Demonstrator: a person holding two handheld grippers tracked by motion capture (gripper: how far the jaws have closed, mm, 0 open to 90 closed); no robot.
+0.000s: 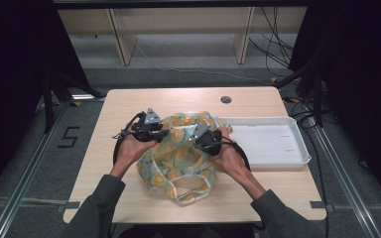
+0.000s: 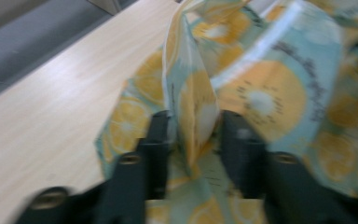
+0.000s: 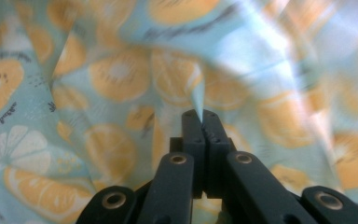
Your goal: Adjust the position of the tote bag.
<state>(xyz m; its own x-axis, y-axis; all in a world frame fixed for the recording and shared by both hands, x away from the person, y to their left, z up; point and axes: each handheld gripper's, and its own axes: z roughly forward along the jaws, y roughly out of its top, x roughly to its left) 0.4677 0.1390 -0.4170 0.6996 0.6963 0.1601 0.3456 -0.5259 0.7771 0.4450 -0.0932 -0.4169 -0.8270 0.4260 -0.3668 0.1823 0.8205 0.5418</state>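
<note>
Fingers of your left gripper (image 2: 193, 135) stand spread, a fold of the citrus-print bag (image 1: 181, 153) upright between them, pads clear of it. Your right gripper (image 3: 204, 122) pinches a bag fold, fingers pressed together. Bag lies mid-worktop (image 1: 129, 104), just beside the white tray (image 1: 273, 141).

The counter (image 1: 129, 104) is evenly lit against dark surroundings. The left gripper view is motion-blurred; the right gripper view blurs toward its upper right, with glare.
</note>
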